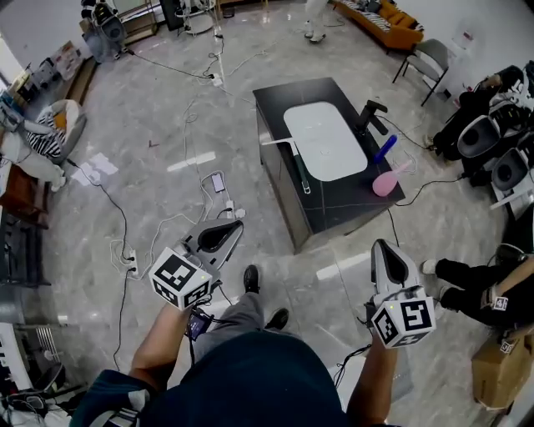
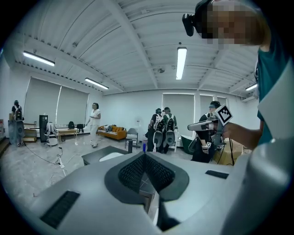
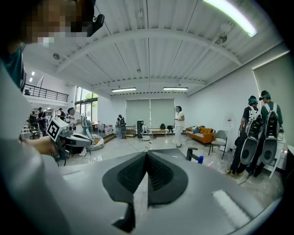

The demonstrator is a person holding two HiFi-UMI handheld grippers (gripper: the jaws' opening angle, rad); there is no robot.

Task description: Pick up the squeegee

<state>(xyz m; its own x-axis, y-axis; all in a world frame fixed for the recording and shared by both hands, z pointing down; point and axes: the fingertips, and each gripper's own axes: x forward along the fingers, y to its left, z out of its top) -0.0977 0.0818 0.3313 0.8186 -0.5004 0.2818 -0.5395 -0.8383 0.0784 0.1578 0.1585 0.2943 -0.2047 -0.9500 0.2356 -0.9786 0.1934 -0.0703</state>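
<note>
The squeegee [image 1: 299, 171] lies on the black counter [image 1: 279, 96] along the left side of the white sink basin [image 1: 325, 140], its pale blade end toward the far side. Both grippers hang over the floor in front of the counter, well short of it. My left gripper [image 1: 234, 228] is shut with nothing in it, and its dark pads meet in the left gripper view [image 2: 144, 157]. My right gripper [image 1: 381, 246] is also shut and empty [image 3: 147, 155]. The squeegee cannot be made out in either gripper view.
A black faucet [image 1: 371, 115], a blue object [image 1: 385, 148] and a pink brush [image 1: 388, 181] sit at the counter's right. Cables and a power strip [image 1: 229, 208] lie on the floor left of it. Chairs, an orange sofa [image 1: 388, 25] and standing people ring the room.
</note>
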